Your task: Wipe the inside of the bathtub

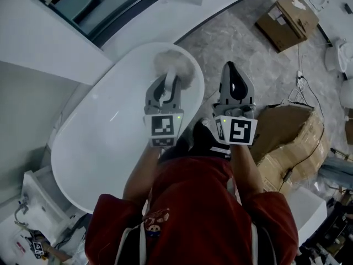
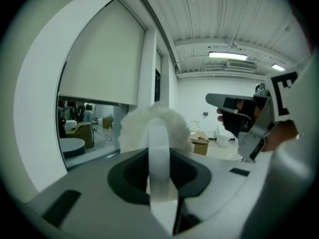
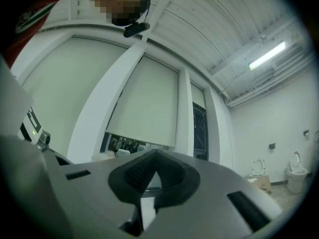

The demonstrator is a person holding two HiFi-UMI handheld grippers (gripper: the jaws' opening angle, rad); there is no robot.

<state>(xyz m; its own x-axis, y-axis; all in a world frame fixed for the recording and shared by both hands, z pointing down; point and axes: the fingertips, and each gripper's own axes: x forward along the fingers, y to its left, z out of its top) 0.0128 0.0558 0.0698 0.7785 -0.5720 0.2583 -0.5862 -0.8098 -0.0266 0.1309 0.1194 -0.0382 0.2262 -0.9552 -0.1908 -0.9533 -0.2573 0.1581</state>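
Under my head camera lies the white bathtub (image 1: 105,142), long and round. My left tongs (image 1: 165,90) reach over its far end and hold a fluffy wiper (image 1: 179,65) by its white handle (image 1: 170,77). The wiper sits over the far edge of the tub, but from up here I cannot tell if it touches. My right tongs (image 1: 233,73) are just beside the tub, over the grey floor (image 1: 248,37). Only this view shows the tub at all.

Next comes the left gripper view. My left tongs (image 2: 159,176) squeeze the handle (image 2: 159,143) from both sides. The fluffy wiper (image 2: 134,126) puffs up behind it. I think the fluff is soft and light and would squash if I pinched it. The handle looks stiffer, so it seems the best place to hold. The tub looks hard, smooth and slippery, so the fluff should slide on it easily. This view shows the grip up close, which the head view does not. It also shows my right tongs (image 2: 234,106) off to the side.

Last is the right gripper view. My right tongs (image 3: 154,176) are closed, pads touching, with nothing between them. Only this view makes that plain. Past them I see a window blind (image 3: 144,103), no tub and no wiper.
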